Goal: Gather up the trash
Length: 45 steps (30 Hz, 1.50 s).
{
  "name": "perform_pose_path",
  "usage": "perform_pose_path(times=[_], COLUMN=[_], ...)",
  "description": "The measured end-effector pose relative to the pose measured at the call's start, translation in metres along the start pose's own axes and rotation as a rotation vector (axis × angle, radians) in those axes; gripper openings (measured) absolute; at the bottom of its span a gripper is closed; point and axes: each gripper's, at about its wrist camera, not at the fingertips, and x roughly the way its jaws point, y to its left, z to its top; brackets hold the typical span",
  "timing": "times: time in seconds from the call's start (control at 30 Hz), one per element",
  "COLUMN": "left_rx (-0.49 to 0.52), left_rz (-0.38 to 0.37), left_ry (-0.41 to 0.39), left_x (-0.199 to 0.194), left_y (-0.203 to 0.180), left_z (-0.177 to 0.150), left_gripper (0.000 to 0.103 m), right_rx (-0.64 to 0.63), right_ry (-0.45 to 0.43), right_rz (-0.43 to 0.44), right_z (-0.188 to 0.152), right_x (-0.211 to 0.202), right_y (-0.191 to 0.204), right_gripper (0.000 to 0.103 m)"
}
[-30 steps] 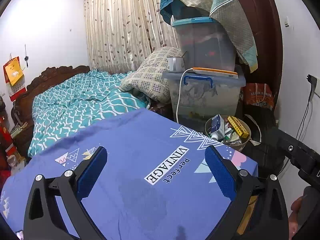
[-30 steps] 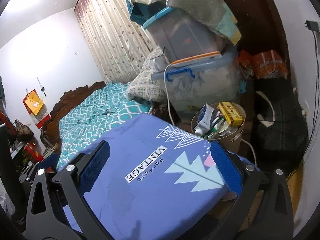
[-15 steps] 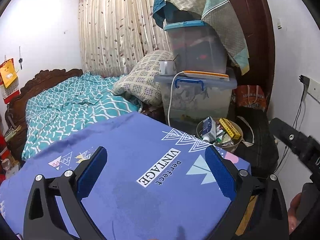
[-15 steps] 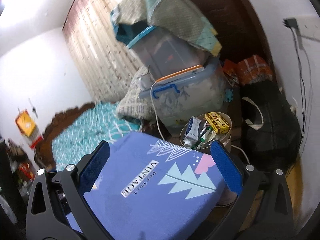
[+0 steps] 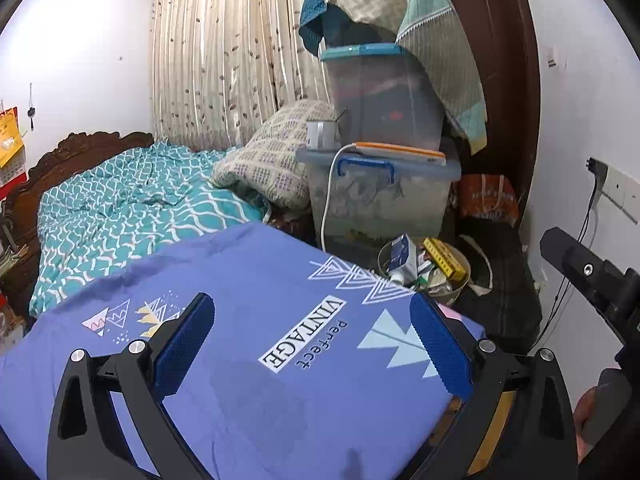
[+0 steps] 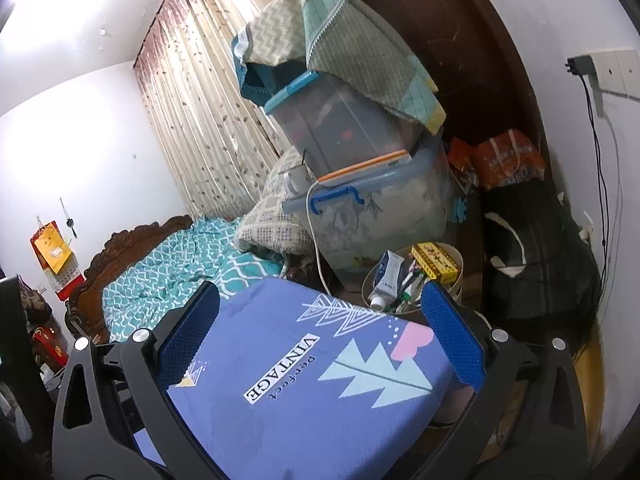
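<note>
Trash bin (image 6: 416,280) sits beyond both wide-open, unladen tongs (image 5: 312,344) (image 6: 320,332).

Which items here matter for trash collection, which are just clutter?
Job: trash bin, yellow box and tube in it.

Clutter: purple cloth, stacked storage bins, pillow, black bag, bed.

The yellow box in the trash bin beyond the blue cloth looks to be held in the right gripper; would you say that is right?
Not quite: the right gripper is open and holds nothing. The yellow box does lie in the trash bin beyond the blue cloth, as the right wrist view shows.
</note>
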Motion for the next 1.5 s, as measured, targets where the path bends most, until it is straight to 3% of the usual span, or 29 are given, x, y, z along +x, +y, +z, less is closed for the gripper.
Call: perform_pose_path(times=[0.27, 0.67, 1.07, 1.5], left_rx=[-0.013, -0.026, -0.037, -0.033], left_rz=[0.001, 0.067, 0.083, 0.119], left_ry=[-0.068, -0.197, -0.212, -0.247], left_x=[-0.012, -0.030, -0.031, -0.036], left_y=[0.002, 0.001, 0.003, 0.004], left_z=[0.002, 0.002, 0.003, -0.001], left_gripper=[0.094, 0.094, 0.094, 0.094], right_rx=[-0.049, -0.139, -0.194, -0.280], right_ry=[-0.045, -0.128, -0.154, -0.261], right_rz=[-0.002, -0.023, -0.053, -0.073], right_z=[0.001, 0.001, -0.009, -0.012], right_x=[-0.008, -0.022, -0.019, -0.037], right_y=[0.007, 0.017, 0.023, 0.039], right_gripper=[0.100, 0.100, 0.100, 0.100])
